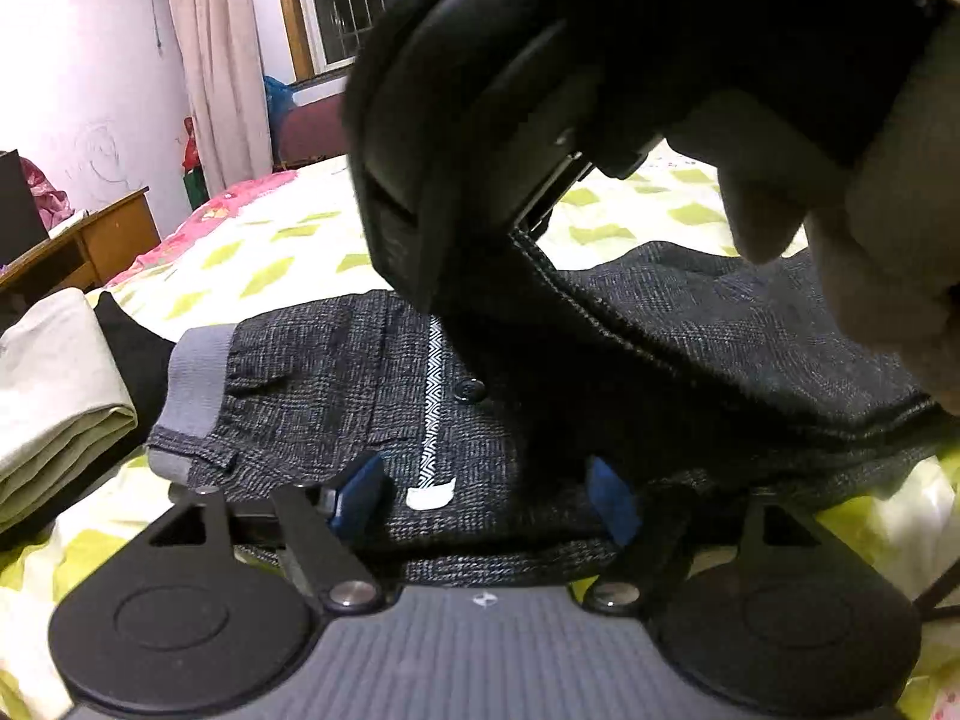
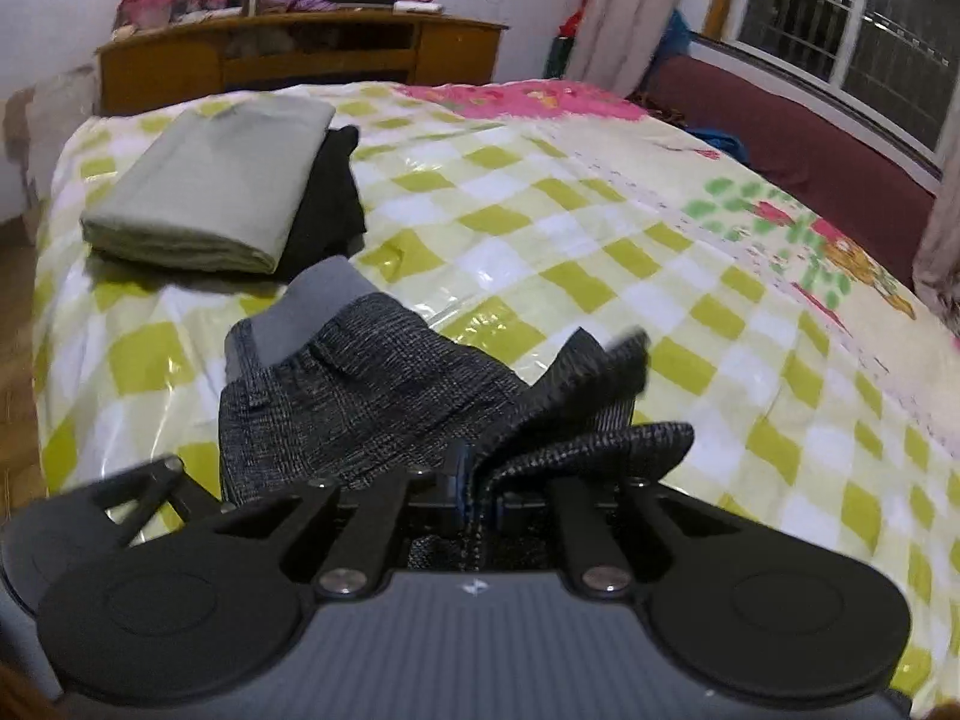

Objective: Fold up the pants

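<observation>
Dark grey tweed pants with a grey elastic waistband lie on the bed, waist to the left. My left gripper is open, its blue pads spread over the near edge of the pants. My right gripper is shut on a bunched fold of the pants and holds it lifted above the bed. In the left wrist view the right gripper's black body and a gloved hand hang over the raised pant fabric.
The bed has a yellow-green checked plastic cover. A folded beige garment lies on a black one near the bed's far left. A wooden desk, curtain and window stand behind.
</observation>
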Demonstrator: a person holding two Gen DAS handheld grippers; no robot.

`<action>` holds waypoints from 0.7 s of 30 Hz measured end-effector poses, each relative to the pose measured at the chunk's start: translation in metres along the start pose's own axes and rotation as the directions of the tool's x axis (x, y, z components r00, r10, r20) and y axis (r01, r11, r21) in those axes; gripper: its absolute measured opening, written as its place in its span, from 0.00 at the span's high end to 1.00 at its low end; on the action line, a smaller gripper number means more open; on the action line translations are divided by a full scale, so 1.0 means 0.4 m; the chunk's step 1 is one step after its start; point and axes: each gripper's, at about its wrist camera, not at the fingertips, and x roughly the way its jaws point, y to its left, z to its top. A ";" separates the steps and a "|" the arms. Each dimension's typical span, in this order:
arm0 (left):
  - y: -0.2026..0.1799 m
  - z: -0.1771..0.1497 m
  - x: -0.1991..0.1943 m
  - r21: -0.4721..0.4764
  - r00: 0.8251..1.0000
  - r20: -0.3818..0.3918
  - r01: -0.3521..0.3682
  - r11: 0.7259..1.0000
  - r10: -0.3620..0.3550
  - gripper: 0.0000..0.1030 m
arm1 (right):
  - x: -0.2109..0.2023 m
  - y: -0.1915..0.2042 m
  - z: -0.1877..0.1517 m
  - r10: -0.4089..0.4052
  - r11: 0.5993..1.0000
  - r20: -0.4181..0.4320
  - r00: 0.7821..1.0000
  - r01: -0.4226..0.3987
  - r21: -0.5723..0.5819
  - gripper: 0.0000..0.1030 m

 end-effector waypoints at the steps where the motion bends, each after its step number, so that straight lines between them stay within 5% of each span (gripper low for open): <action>1: 0.005 -0.001 0.001 -0.004 1.000 -0.002 0.002 1.000 -0.002 0.13 | 0.004 0.003 0.001 -0.001 1.000 -0.007 1.000 0.000 -0.003 0.90; 7: 0.026 0.015 0.016 -0.030 1.000 -0.012 0.011 0.999 -0.011 0.12 | 0.016 -0.011 0.012 -0.005 0.998 -0.008 1.000 0.006 0.061 0.85; 10: 0.030 0.016 0.020 -0.027 1.000 -0.012 0.009 1.000 -0.010 0.12 | 0.021 -0.015 0.023 0.006 0.996 -0.002 1.000 -0.006 0.092 0.71; 13: 0.035 0.019 0.020 -0.032 1.000 -0.013 0.014 0.999 -0.014 0.12 | 0.020 -0.006 0.041 -0.011 0.996 0.023 1.000 0.008 0.094 0.77; 15: 0.034 0.020 0.014 -0.031 1.000 -0.013 0.014 0.999 -0.015 0.12 | 0.023 0.003 0.057 -0.014 0.996 0.018 1.000 0.013 0.092 0.92; 21: 0.032 0.018 0.005 -0.016 1.000 -0.007 0.016 1.000 -0.016 0.12 | 0.014 0.036 0.103 -0.006 0.993 0.052 0.999 0.000 0.118 0.92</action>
